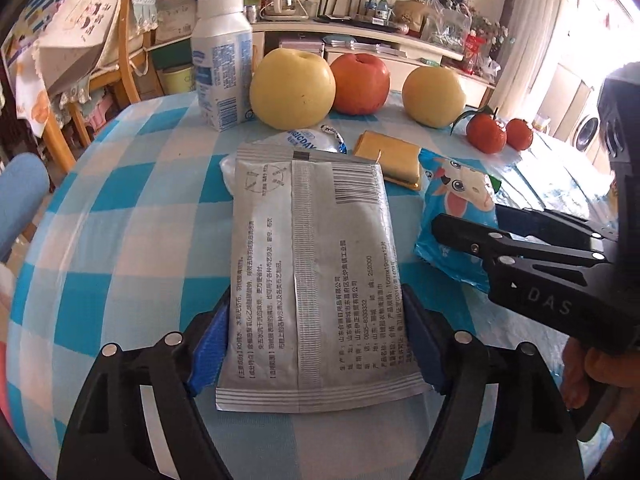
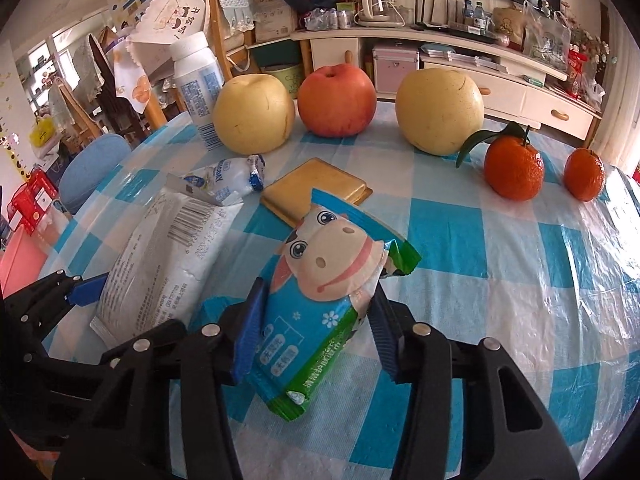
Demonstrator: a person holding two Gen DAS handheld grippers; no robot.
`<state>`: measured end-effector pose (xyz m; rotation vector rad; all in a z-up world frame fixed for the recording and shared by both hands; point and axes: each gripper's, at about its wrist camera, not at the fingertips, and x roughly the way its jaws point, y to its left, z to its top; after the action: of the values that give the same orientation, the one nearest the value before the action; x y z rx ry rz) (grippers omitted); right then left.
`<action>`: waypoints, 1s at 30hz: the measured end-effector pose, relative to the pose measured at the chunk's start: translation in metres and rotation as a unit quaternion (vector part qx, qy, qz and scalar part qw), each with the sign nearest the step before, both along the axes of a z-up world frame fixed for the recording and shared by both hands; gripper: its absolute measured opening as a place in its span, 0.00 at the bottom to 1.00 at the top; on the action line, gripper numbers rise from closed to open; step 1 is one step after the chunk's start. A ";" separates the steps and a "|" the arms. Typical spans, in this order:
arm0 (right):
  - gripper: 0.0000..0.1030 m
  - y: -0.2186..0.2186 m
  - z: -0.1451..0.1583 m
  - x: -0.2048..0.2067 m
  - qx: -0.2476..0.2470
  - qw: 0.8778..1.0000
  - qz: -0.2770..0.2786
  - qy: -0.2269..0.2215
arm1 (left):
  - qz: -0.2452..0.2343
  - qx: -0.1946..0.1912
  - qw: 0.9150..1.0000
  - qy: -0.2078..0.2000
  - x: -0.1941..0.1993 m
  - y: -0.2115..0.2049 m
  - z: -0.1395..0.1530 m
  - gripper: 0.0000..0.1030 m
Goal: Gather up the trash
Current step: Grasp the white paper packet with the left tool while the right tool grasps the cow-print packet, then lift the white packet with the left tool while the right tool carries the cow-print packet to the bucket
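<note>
Checked surface (image 2: 500,240) carries trash: left gripper (image 1: 316,344) seems to squeeze the grey packet (image 1: 316,240), right gripper (image 2: 316,328) pinches the cow packet (image 2: 320,292), which might slip.

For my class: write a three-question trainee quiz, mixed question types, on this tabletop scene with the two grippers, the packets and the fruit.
1. True or false: the red apple sits between two yellow pears.
2. Which packet is between the right gripper's fingers? A) the grey wipes packet B) the blue cow packet C) the gold packet
3. How many small oranges are on the checked tablecloth?

Key
1. True.
2. B; the grey packet lies between the left gripper's fingers.
3. Two, one with leaves and one without.
</note>
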<state>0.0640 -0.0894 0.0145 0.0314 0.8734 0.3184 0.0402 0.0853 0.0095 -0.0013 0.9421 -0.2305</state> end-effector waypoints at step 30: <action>0.40 0.012 0.006 -0.063 -0.009 1.000 0.020 -0.012 | 0.026 -0.082 0.996 -0.001 -0.067 0.043 0.018 0.75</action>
<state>0.0009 -0.0777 0.0209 -0.0057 0.8532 0.3477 -0.0271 0.1284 0.0279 -0.1760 0.9189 -0.2593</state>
